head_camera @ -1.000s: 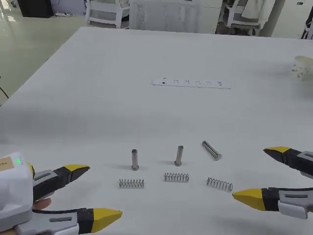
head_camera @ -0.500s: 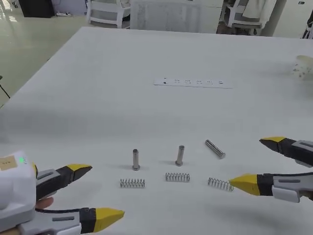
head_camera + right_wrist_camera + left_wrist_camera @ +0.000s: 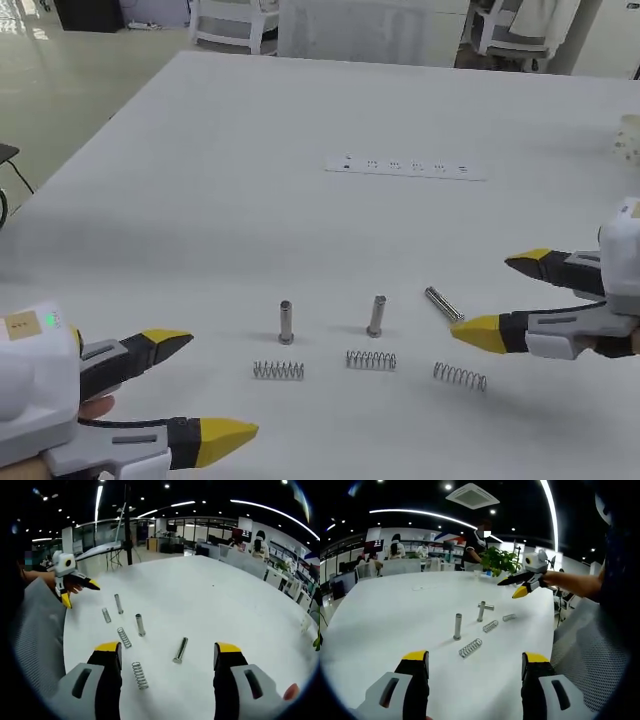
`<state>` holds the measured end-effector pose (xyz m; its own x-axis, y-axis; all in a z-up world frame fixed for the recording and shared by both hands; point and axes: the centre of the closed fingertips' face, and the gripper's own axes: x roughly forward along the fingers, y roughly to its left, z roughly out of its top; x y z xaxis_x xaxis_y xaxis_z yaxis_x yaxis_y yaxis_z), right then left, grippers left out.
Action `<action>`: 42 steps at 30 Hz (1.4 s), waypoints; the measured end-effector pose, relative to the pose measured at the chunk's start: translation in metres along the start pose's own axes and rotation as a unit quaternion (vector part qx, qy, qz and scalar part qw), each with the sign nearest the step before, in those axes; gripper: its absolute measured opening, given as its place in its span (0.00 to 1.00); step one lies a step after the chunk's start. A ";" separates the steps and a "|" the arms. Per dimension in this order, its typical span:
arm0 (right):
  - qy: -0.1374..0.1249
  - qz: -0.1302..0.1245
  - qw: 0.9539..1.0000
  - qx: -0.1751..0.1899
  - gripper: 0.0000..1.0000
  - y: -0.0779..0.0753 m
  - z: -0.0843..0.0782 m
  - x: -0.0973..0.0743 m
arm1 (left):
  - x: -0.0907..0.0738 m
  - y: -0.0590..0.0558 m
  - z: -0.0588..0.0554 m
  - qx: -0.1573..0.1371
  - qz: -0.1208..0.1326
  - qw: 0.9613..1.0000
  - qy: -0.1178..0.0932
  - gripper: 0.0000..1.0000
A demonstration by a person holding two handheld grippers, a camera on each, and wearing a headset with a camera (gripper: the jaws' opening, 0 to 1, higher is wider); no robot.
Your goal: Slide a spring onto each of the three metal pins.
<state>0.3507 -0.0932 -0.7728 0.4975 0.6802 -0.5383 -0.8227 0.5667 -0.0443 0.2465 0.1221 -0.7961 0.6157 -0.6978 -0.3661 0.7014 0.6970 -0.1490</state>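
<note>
Two metal pins stand upright on the white table, the left pin (image 3: 286,322) and the middle pin (image 3: 377,315). A third pin (image 3: 443,304) lies on its side to their right. In front of them lie three springs (image 3: 278,370), (image 3: 371,360), (image 3: 460,376). My right gripper (image 3: 492,298) is open just right of the lying pin (image 3: 180,650), which sits between its jaws ahead of the tips, untouched. The right spring (image 3: 139,675) lies near its left jaw. My left gripper (image 3: 205,385) is open at the near left, short of the left spring (image 3: 470,647) and left pin (image 3: 457,626).
A white power strip (image 3: 405,167) lies flat further back on the table. A pale cup (image 3: 630,135) sits at the far right edge. Chairs (image 3: 228,22) stand beyond the table's far edge. Wide bare tabletop (image 3: 200,200) surrounds the pins.
My right gripper has moved up and left from beside the right spring to the lying pin. The left gripper has stayed roughly where it was. The head view has shifted a little.
</note>
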 end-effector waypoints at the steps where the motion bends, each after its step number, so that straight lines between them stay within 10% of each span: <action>1: 0.003 -0.001 1.000 -0.003 0.75 -0.001 0.000 0.002 | 0.000 0.000 0.000 -0.001 0.001 1.000 0.000 0.72; 42: 0.136 -0.028 0.990 -0.005 0.31 -0.028 -0.024 0.062 | -0.003 0.004 -0.004 -0.010 0.005 1.000 -0.001 0.71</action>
<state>0.3984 -0.0779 -0.8250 0.4501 0.4967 -0.7421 -0.7999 0.5936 -0.0878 0.2459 0.1277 -0.7992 0.6229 -0.6911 -0.3666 0.6884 0.7068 -0.1628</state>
